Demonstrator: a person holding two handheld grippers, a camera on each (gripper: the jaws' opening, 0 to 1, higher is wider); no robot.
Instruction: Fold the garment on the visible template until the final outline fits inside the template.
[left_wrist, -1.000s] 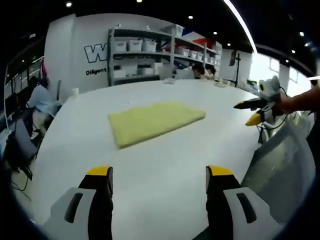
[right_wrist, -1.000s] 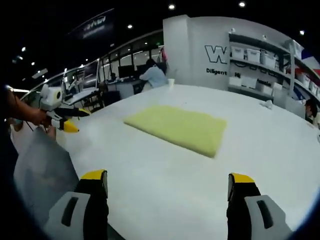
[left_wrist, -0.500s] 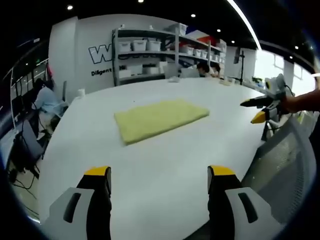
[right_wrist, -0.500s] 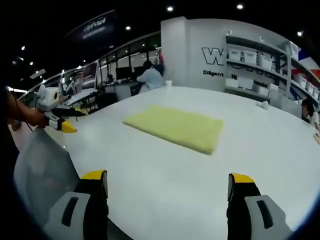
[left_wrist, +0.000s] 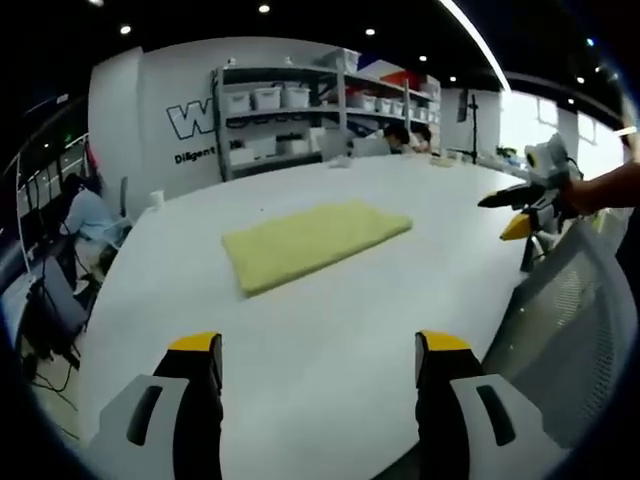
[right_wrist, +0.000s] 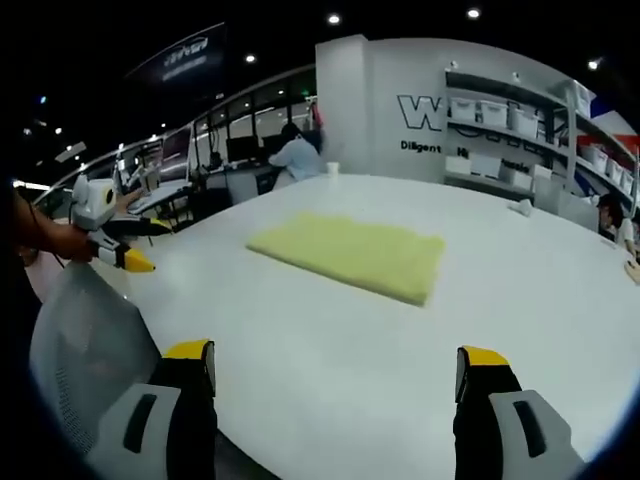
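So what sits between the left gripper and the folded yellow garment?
Nothing: in the left gripper view, bare white table runs from the open left gripper up to the yellow garment.

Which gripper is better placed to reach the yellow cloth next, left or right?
Neither clearly. The left gripper and right gripper are both open, back from the folded yellow cloth on the white table, touching nothing.

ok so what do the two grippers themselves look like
Both match: the left gripper and right gripper each have two black jaws capped with yellow tips, set in pale grey housings with dark slots. Seen from across, each has a white body.
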